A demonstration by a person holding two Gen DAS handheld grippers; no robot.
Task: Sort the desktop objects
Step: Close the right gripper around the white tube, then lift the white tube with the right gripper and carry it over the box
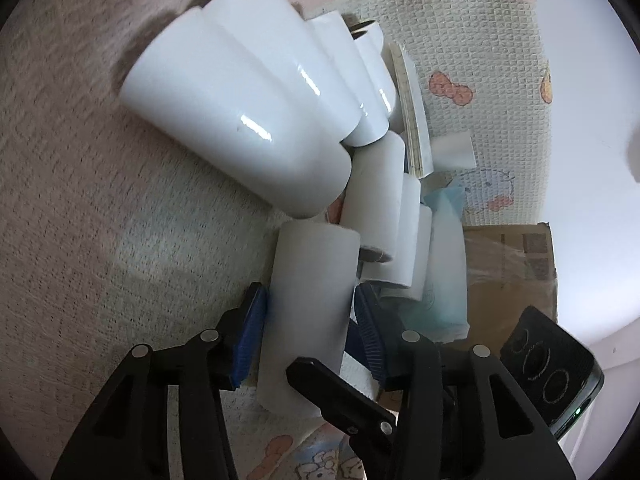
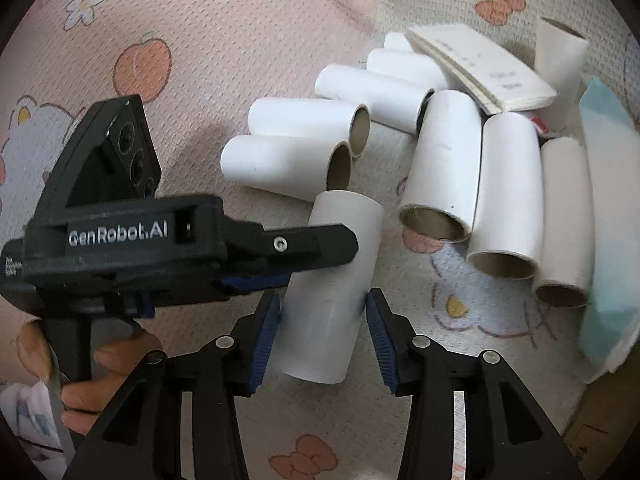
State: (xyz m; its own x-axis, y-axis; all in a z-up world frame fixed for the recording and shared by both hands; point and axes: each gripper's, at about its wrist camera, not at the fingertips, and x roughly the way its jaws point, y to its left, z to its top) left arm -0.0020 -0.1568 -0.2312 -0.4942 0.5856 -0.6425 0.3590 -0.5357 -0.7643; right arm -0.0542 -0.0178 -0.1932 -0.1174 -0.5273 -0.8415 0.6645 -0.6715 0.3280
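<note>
Partly hidden blue packet [image 2: 608, 216] behind rolls [image 2: 508, 196]

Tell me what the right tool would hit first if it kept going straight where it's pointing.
Probably the white roll already between its open pads, neither clearly pressing it. Beyond that lies the patterned mat; depth is uncertain.

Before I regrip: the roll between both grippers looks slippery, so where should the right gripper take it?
Take the white roll across its mid-length, pads on the two curved sides, coming from the near end the right gripper straddles. The left gripper crosses its far half, so only the near half is free.
</note>
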